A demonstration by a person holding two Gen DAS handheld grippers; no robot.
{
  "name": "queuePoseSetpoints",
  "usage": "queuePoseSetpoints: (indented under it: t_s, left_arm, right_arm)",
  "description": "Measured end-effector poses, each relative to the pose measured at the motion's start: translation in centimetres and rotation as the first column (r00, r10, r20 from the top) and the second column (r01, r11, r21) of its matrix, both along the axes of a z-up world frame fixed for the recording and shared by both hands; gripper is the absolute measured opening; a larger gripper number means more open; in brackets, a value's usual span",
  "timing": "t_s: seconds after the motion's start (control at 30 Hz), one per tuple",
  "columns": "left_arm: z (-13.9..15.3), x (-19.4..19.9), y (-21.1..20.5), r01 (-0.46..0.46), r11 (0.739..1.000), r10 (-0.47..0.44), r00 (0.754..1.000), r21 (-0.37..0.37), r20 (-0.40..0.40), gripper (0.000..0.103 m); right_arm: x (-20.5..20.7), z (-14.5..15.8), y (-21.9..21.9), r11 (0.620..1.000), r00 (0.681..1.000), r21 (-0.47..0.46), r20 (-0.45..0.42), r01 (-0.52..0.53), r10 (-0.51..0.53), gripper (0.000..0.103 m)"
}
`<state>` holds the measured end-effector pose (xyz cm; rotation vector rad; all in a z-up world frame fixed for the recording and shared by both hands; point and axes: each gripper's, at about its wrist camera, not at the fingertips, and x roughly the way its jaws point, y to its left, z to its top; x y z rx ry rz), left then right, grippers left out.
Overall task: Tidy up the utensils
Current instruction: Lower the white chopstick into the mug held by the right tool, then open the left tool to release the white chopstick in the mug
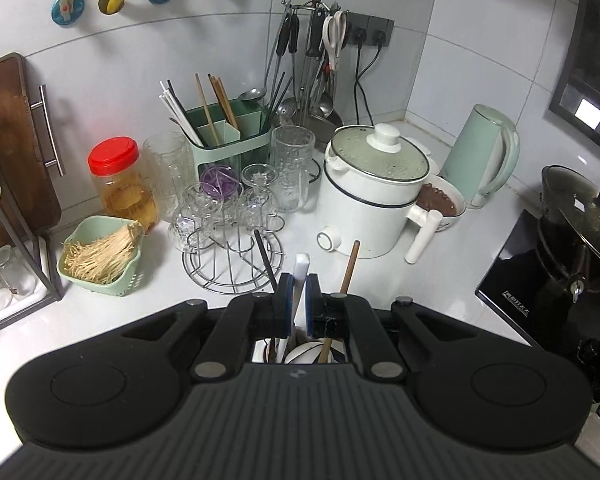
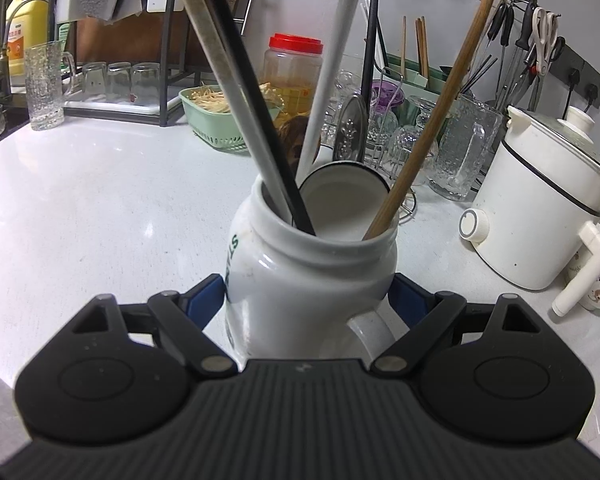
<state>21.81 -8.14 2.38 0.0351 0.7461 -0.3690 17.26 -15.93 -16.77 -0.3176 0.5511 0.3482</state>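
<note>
My left gripper [image 1: 298,294] is shut on a white chopstick [image 1: 302,265] whose top end sticks out past the blue pads. Beside it rise a black chopstick [image 1: 266,260] and a wooden one [image 1: 350,266]. All stand in a white mug [image 1: 314,350], glimpsed under the fingers. In the right wrist view my right gripper [image 2: 308,300] is shut on that mug [image 2: 312,272], a pad on each side. The mug holds a white chopstick [image 2: 332,68], a black chopstick [image 2: 240,64], a wooden chopstick [image 2: 436,112], a metal spoon handle [image 2: 350,128] and a white spoon [image 2: 340,196]. A green utensil holder [image 1: 228,140] with several chopsticks stands by the back wall.
A wire rack of upturned glasses [image 1: 230,236], a red-lidded jar [image 1: 120,184] and a green basket [image 1: 100,256] sit left of centre. A white cooker [image 1: 372,196], a pale green kettle [image 1: 484,152], a hanging tool stand [image 1: 312,64] and a black hob [image 1: 540,280] lie to the right.
</note>
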Motion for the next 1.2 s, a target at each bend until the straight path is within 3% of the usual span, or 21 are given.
queuePoseSetpoints:
  t_s: [0.13, 0.33, 0.63, 0.67, 0.73, 0.8, 0.9, 0.97, 1.2]
  left_arm:
    - [-0.2, 0.4, 0.0, -0.009, 1.000, 0.009, 1.000, 0.020, -0.001, 0.007]
    - [-2.1, 1.2, 0.2, -0.021, 1.000, 0.023, 0.997, 0.021, -0.070, 0.002]
    - [-2.2, 0.6, 1.3, -0.045, 0.999, 0.046, 0.997, 0.021, -0.064, 0.005]
    - [-2.1, 0.5, 1.6, -0.047, 0.999, 0.048, 0.997, 0.013, -0.066, 0.008]
    - [-1.8, 0.3, 2.1, -0.058, 0.998, 0.057, 0.996, -0.003, -0.066, 0.029]
    - [-1.3, -0.2, 2.6, -0.069, 0.998, 0.068, 0.996, -0.014, -0.052, 0.043]
    - [-0.7, -0.7, 3.3, -0.077, 0.997, 0.076, 0.996, -0.023, -0.041, 0.052]
    - [-0.2, -1.1, 3.8, -0.082, 0.996, 0.081, 0.996, -0.028, -0.028, 0.059]
    - [2.1, -2.4, 6.0, -0.085, 0.995, 0.086, 0.996, -0.056, 0.025, 0.077]
  right_arm:
    - [0.3, 0.0, 0.3, 1.000, 1.000, -0.001, 0.000, -0.004, 0.004, 0.091]
    - [0.4, 0.0, 0.3, 1.000, 1.000, -0.004, 0.000, -0.009, 0.009, 0.091]
    - [0.4, 0.0, 0.3, 1.000, 1.000, -0.002, 0.001, -0.010, 0.010, 0.091]
    - [0.4, 0.0, 0.3, 1.000, 1.000, -0.003, 0.001, -0.011, 0.011, 0.091]
    - [0.4, 0.0, 0.3, 1.000, 1.000, -0.003, -0.001, -0.011, 0.011, 0.091]
    - [0.5, 0.1, 0.3, 1.000, 1.000, -0.004, -0.006, -0.010, 0.010, 0.091]
    - [0.7, 0.3, 0.0, 1.000, 1.000, 0.024, -0.022, -0.009, 0.009, 0.092]
    - [0.8, 0.2, -0.1, 0.999, 0.999, 0.036, -0.030, -0.011, 0.012, 0.103]
    - [0.3, 1.4, 0.1, 0.998, 0.999, 0.060, -0.032, -0.001, 0.003, 0.103]
